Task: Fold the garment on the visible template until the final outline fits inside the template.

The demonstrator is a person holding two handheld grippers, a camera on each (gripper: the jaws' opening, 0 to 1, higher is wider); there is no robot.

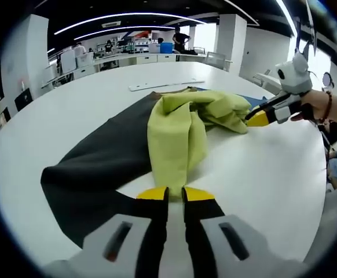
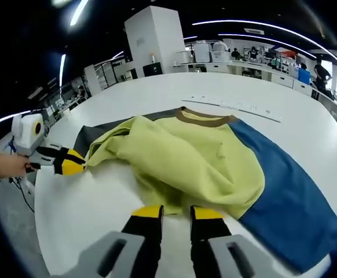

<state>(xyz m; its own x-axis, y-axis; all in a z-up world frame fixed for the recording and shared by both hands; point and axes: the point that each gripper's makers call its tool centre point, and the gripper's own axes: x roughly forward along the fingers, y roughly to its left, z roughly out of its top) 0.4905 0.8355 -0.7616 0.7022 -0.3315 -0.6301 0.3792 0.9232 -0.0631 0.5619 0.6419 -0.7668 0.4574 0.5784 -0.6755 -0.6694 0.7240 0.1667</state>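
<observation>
Yellow-green cloth garment with brown collar (image 2: 180, 153), dark grey and blue panels: lies bunched and part-folded on white round table (image 2: 157, 92), over a dark template sheet (image 1: 93, 168) whose exact edge I cannot tell.

Left gripper, yellow-tipped (image 1: 175, 194): jaws narrowly parted, at the near hem of a yellow-green fold; whether cloth is pinched, cannot tell.

Right gripper, yellow-tipped (image 2: 177, 213): jaws slightly apart, at the near garment edge; grasp cannot be told.

White strip (image 2: 232, 105): on the table beyond the collar.

Step judged: mid-fold, a sleeve or side panel being brought across. Next move likely calls for laying the fold flat and smoothing the bunching.
</observation>
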